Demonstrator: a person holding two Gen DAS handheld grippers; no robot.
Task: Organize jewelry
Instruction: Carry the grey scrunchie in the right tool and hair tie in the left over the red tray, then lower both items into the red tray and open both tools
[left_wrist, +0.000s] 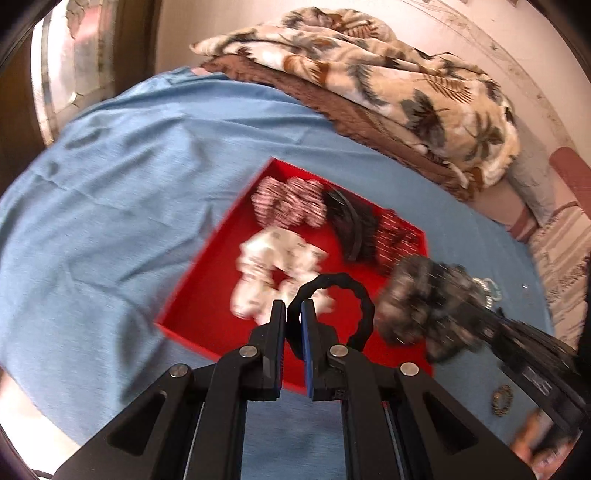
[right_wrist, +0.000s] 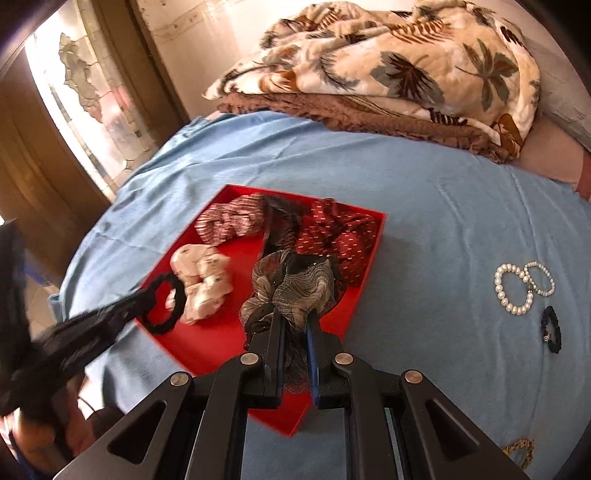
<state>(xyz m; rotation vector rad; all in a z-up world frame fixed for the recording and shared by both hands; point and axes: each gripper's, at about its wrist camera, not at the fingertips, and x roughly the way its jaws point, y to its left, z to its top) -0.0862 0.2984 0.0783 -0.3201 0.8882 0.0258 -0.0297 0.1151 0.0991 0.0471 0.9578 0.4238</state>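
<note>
A red tray (left_wrist: 207, 288) (right_wrist: 354, 306) lies on the blue bedsheet. It holds a striped scrunchie (left_wrist: 288, 201) (right_wrist: 231, 221), a white scrunchie (left_wrist: 273, 258) (right_wrist: 201, 280), a black hair piece (left_wrist: 351, 225) and a dark red scrunchie (right_wrist: 340, 236). My left gripper (left_wrist: 293, 314) (right_wrist: 140, 299) is shut on a black ring hair tie (left_wrist: 343, 291) (right_wrist: 162, 302), held over the tray's near part. My right gripper (right_wrist: 295, 325) (left_wrist: 443, 314) is shut on a grey-brown patterned scrunchie (right_wrist: 291, 288) (left_wrist: 424, 295) above the tray's right side.
On the sheet to the right lie two pearl bracelets (right_wrist: 517, 288), a dark bracelet (right_wrist: 552, 328) and a gold chain (right_wrist: 521, 448). A small beaded ring (left_wrist: 501, 400) lies near the right gripper. A leaf-patterned blanket (left_wrist: 388, 81) (right_wrist: 406, 62) is heaped at the back.
</note>
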